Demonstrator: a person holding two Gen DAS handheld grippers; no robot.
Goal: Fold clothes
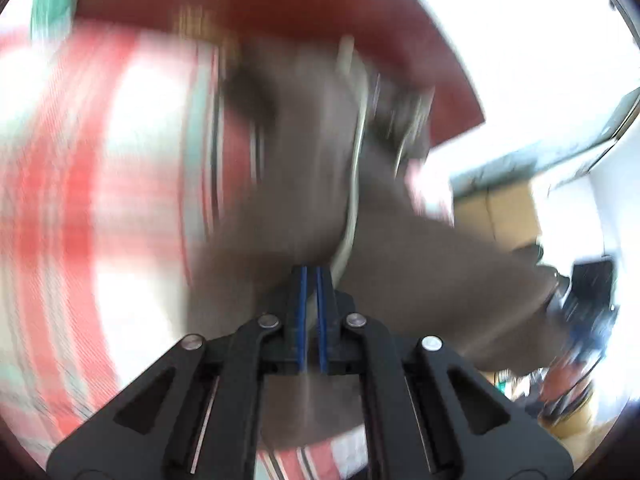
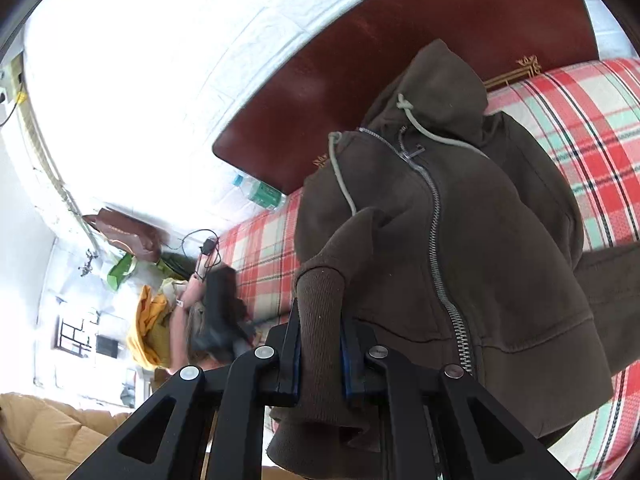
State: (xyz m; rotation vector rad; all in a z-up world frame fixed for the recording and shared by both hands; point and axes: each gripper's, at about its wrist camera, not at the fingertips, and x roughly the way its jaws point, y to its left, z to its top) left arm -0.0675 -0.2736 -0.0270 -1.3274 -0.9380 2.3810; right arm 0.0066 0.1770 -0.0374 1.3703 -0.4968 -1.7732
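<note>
Closest in, the right gripper pinches the ribbed cuff of one sleeve of a brown zip-up hoodie, its jaws held apart only by the thickness of that knit. The left gripper has its blue pads pressed nearly together just in front of the same brown cloth; that view is smeared with motion, so I cannot tell whether a thin fold is caught between them or nothing at all. The hoodie lies zip-side up on a bed under a red, white and green plaid cover, hood toward the dark red headboard. It looks like thick fleece: soft, limp, fairly heavy for clothing, likely to sag and drag wherever it is not supported, and not fragile. I would judge the firm edges the best places to hold, meaning the cuffs, the ribbed hem or the shoulder seams, while keeping off the metal zipper and the pale drawstring ends, which would slip or pull. By count: one hoodie, one zipper, two drawstring ends, one cuff in plain sight, two grippers. Farther off, past the bed's far corner, a person's arm shows beside some yellow cloth.
</note>
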